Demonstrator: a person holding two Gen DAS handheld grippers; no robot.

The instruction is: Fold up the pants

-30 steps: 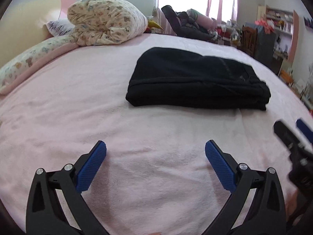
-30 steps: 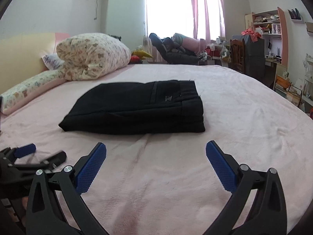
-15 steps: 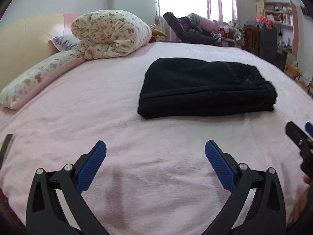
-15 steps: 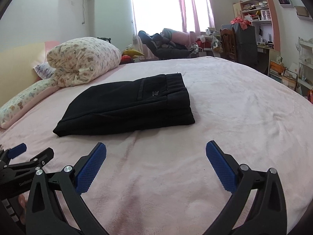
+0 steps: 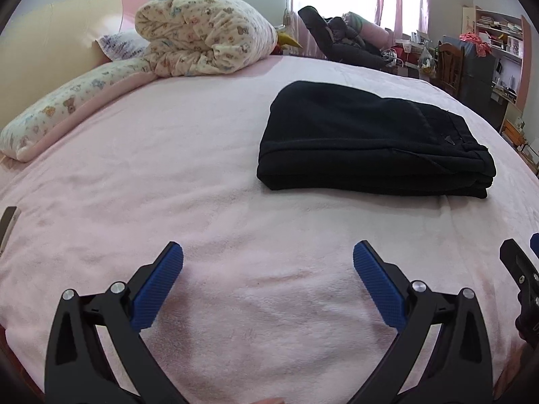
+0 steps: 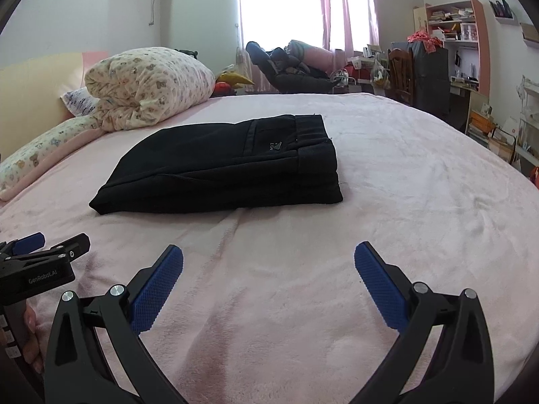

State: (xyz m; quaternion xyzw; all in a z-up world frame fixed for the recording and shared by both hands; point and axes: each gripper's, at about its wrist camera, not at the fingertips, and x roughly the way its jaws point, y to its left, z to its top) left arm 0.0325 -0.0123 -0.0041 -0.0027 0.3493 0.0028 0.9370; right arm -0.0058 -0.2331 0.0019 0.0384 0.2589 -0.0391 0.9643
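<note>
Black pants (image 5: pixel 367 141) lie folded in a thick rectangular stack on the pink bed (image 5: pixel 168 175); they also show in the right wrist view (image 6: pixel 229 165), waistband to the right. My left gripper (image 5: pixel 267 259) is open and empty, held above the blanket short of the stack. My right gripper (image 6: pixel 268 259) is open and empty, also short of the stack. Each gripper shows at the edge of the other's view: the right one (image 5: pixel 518 269), the left one (image 6: pixel 47 245).
A rolled floral quilt (image 5: pixel 202 37) and a long pillow (image 5: pixel 67 111) lie at the head of the bed. A chair with dark clothes (image 6: pixel 289 70), a wooden chair (image 6: pixel 401 70) and shelves (image 6: pixel 454 33) stand beyond the far edge.
Both grippers have drawn back and lifted a little from the folded pants, which look smaller and farther. The pants have not moved. Both grippers stay open.
</note>
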